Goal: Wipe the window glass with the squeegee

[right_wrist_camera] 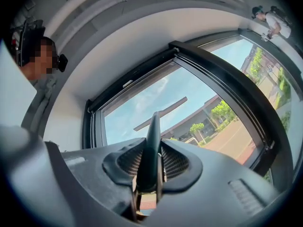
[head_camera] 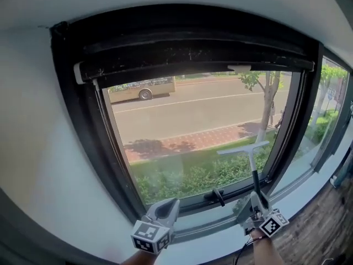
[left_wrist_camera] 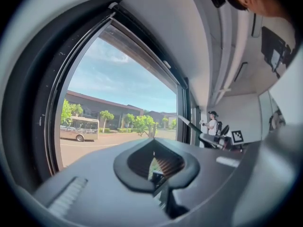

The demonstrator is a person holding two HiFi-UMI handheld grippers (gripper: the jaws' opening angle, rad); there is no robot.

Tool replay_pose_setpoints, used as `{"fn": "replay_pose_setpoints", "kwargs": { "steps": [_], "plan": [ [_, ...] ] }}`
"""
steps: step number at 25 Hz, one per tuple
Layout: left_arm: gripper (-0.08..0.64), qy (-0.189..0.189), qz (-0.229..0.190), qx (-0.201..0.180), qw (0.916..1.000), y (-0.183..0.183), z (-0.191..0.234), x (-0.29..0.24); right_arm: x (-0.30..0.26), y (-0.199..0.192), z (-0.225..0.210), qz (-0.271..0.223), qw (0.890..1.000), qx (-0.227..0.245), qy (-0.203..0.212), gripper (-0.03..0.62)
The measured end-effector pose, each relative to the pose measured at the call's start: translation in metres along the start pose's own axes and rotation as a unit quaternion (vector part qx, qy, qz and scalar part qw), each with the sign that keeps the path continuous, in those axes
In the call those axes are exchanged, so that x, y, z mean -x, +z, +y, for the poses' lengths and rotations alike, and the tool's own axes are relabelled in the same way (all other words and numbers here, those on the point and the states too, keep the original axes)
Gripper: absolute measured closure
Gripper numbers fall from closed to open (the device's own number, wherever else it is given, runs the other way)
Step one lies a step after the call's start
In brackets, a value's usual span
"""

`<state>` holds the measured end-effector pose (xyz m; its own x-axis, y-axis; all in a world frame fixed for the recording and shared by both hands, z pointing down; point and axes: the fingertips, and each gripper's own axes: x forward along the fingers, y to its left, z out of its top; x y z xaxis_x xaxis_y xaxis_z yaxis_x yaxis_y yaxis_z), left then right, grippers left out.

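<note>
The window glass (head_camera: 187,120) sits in a black frame (head_camera: 83,120) and looks out on a road and hedge. A squeegee with a pale blade (head_camera: 243,149) stands upright against the lower right of the pane, its dark handle (head_camera: 255,178) running down into my right gripper (head_camera: 257,199), which is shut on it. In the right gripper view the handle (right_wrist_camera: 151,145) rises between the pads to the blade (right_wrist_camera: 161,113). My left gripper (head_camera: 165,208) is low by the sill, left of the squeegee, jaws together and holding nothing; in its own view (left_wrist_camera: 154,148) the squeegee (left_wrist_camera: 191,125) shows at the right.
A black window handle (head_camera: 216,195) juts from the lower frame between the grippers. A white sill (head_camera: 220,233) runs below. Another pane (head_camera: 325,109) continues to the right above wooden flooring (head_camera: 325,231). A person (left_wrist_camera: 212,124) stands farther along the room.
</note>
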<state>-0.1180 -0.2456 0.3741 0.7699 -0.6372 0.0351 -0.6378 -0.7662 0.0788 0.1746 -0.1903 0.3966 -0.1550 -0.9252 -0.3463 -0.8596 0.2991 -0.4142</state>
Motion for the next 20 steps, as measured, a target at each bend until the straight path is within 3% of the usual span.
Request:
{"fn": "replay_pose_setpoints", "kwargs": {
  "steps": [7,13,20],
  "plan": [
    [0.557,-0.016,0.000,0.010,0.9998,-0.006,0.002,0.012,-0.054,0.055,0.059,-0.067,0.997,0.036,0.032,0.492],
    [0.557,-0.015,-0.003,-0.011,0.9998,-0.005,-0.002,0.001,-0.114,0.106,0.097,-0.103,0.989,0.052,0.096,0.492],
    [0.557,0.018,-0.030,-0.019,0.9992,0.029,0.013,0.003,-0.167,0.137,0.130,-0.145,0.978,0.048,0.143,0.492]
  ]
}}
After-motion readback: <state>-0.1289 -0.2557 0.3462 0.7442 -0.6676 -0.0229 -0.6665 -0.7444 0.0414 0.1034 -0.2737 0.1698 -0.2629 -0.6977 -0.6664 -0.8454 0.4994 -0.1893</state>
